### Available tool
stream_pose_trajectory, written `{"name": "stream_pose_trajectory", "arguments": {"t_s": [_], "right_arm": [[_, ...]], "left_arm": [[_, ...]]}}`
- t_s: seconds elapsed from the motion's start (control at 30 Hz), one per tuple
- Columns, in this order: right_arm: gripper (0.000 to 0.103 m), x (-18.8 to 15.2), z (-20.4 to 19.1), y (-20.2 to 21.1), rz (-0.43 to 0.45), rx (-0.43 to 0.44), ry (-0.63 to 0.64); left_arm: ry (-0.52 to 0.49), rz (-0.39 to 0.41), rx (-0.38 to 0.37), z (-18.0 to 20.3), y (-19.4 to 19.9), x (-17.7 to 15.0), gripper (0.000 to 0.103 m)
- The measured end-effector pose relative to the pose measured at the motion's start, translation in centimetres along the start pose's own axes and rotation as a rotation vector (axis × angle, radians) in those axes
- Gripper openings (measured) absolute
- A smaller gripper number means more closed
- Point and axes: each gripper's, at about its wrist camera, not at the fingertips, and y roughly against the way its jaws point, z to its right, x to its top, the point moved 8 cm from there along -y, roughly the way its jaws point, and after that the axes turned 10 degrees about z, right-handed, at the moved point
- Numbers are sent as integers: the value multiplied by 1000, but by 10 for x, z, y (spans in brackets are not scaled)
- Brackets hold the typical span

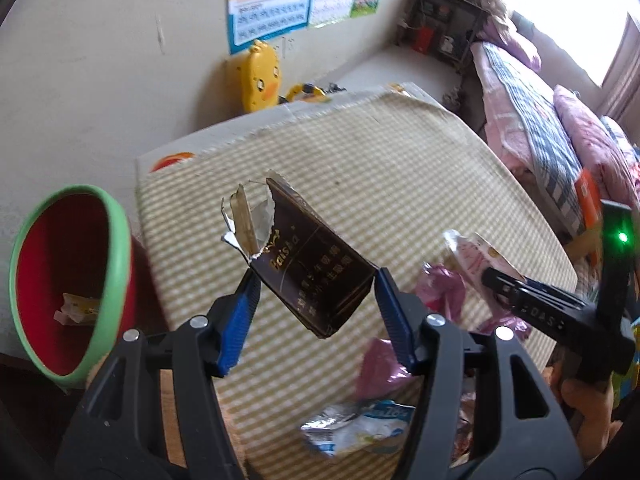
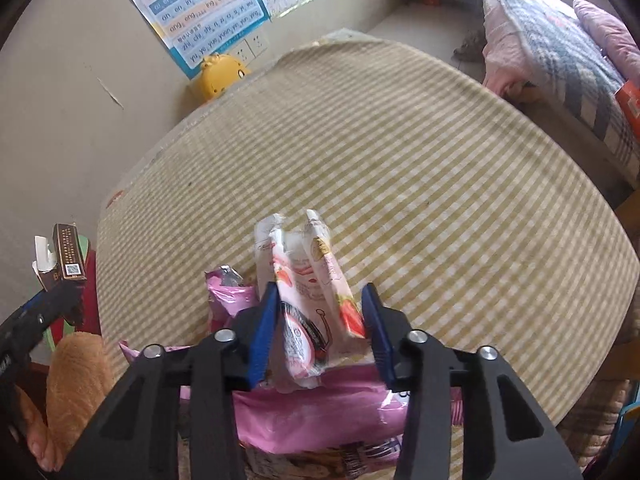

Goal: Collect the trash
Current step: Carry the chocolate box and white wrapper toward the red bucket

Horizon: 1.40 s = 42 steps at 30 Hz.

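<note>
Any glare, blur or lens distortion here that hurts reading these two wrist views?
Left wrist view: the window is blown out white, the bed beside it washed out, and the brown carton in the left gripper stays sharp. Right wrist view: even light, the pink wrapper is legible, and fisheye bows the checked tablecloth into a dome.

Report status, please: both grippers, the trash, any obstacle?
Left gripper shut on brown box. Right gripper shut on strawberry wrapper. Red bin left, path unobstructed.

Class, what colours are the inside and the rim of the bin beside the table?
Red inside, green rim: the bin, clearest in the left wrist view.
</note>
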Motion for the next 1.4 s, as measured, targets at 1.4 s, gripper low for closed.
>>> {"name": "stream_pose_trajectory", "arguments": {"t_s": [1.4], "right_arm": [[33, 53, -119, 115, 321, -7, 185]], "left_arm": [[-83, 293, 116, -59, 85, 49, 57]]}}
